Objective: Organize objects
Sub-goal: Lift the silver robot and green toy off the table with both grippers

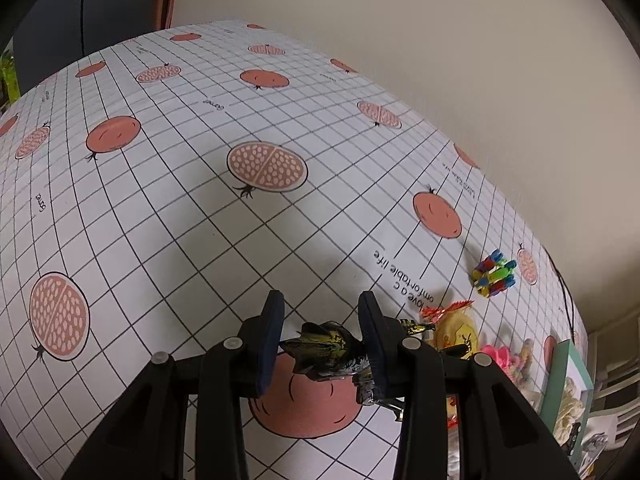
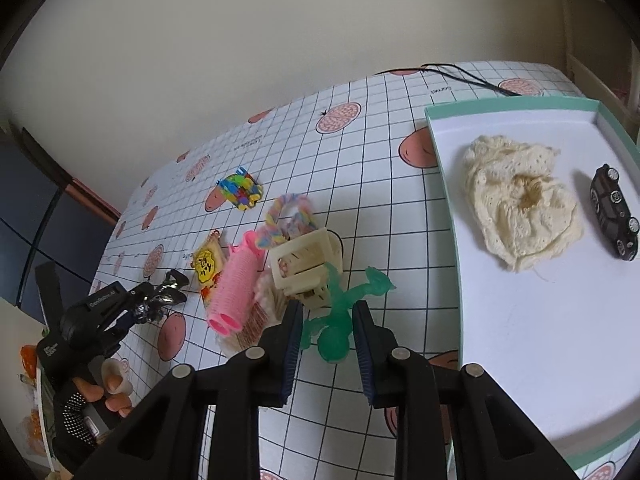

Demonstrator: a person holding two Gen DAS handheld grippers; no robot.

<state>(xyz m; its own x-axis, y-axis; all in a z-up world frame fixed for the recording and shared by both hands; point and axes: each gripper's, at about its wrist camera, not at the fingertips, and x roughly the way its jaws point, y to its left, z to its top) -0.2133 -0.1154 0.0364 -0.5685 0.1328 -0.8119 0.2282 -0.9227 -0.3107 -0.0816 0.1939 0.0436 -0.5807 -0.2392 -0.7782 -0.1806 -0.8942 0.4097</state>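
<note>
A black, yellow and silver toy figure sits between the pads of my left gripper, which is shut on it above the checked tablecloth. From the right wrist view, the left gripper is at the far left with the same toy in it. My right gripper is shut on a translucent green figure, whose limbs stick out ahead of the fingertips. A teal-rimmed white box lies to the right, holding a cream crochet cloth and a black toy car.
A pile sits just ahead of the right gripper: pink hair rollers, a cream claw clip, a pastel rope and a yellow snack packet. A bundle of coloured clips lies farther back. A black cable runs along the wall.
</note>
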